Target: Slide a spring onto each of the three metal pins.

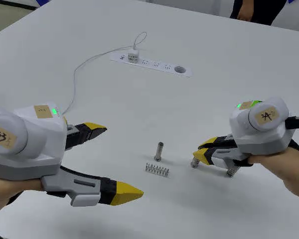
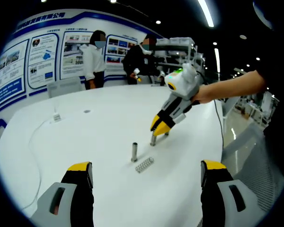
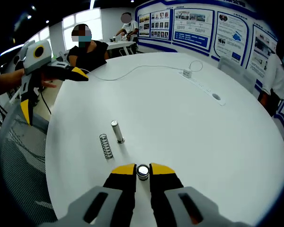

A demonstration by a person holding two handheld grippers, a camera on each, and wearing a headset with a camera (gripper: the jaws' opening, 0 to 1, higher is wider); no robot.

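The right gripper (image 3: 142, 170) clamped a sprung pin (image 3: 142, 172); the left gripper (image 2: 146, 167) had its jaws wide apart. A crooked release could tip it over toward the bare pin (image 1: 159, 151) at left.

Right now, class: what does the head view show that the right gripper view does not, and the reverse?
Head view: a second sprung pin behind the right claw. Right gripper view: wall posters, and the shiny pin top pinched between that claw's tips. Both: the bare pin, the loose spring beside it, the power strip.
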